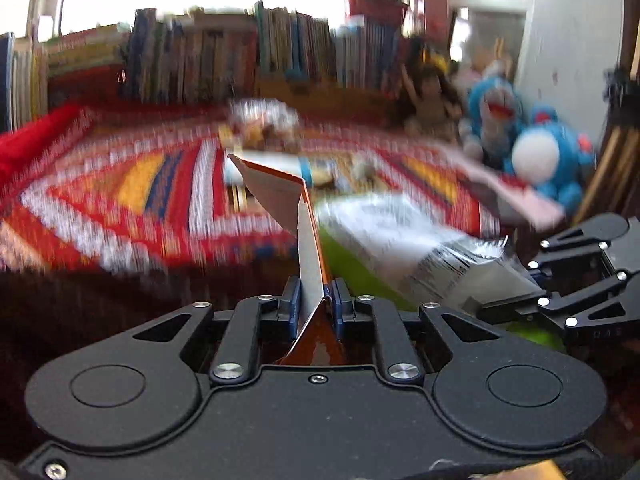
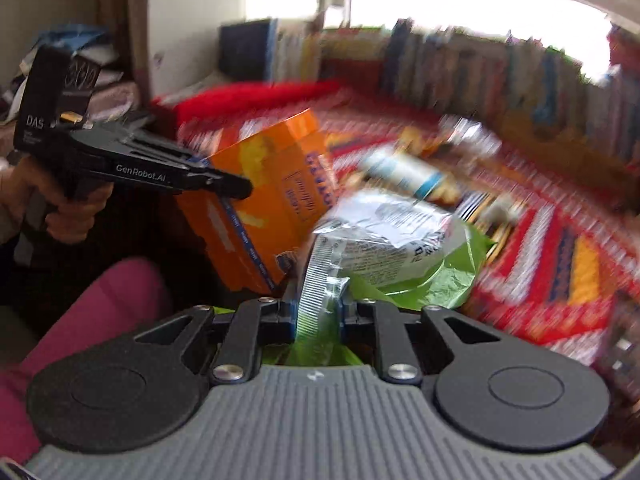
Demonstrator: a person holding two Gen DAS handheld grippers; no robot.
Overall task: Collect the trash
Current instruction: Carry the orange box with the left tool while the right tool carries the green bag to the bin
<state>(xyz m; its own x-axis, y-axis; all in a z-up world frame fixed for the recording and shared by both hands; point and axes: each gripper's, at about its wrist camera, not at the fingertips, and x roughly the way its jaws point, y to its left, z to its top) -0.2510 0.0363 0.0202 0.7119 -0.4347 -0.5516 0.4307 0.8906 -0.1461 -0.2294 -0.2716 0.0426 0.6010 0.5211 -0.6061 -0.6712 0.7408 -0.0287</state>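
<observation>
Trash in both my grippers: left gripper [image 1: 316, 300] clamps an orange carton [image 2: 272, 196] by its edge, right gripper [image 2: 318, 308] pinches a foil wrapper [image 2: 384, 236] and green bag [image 2: 448, 280]; either could slip.

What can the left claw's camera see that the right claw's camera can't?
Only the left wrist view shows the blue plush toys and a doll by the wall. Only the right wrist view shows the person's hand holding the left claw's handle, a pink sleeve or leg, and the orange box's printed face. Both show the orange box pinched in the left claw, the silver wrapper and green bag in the right claw, the patterned red rug, a bottle and the books.
</observation>
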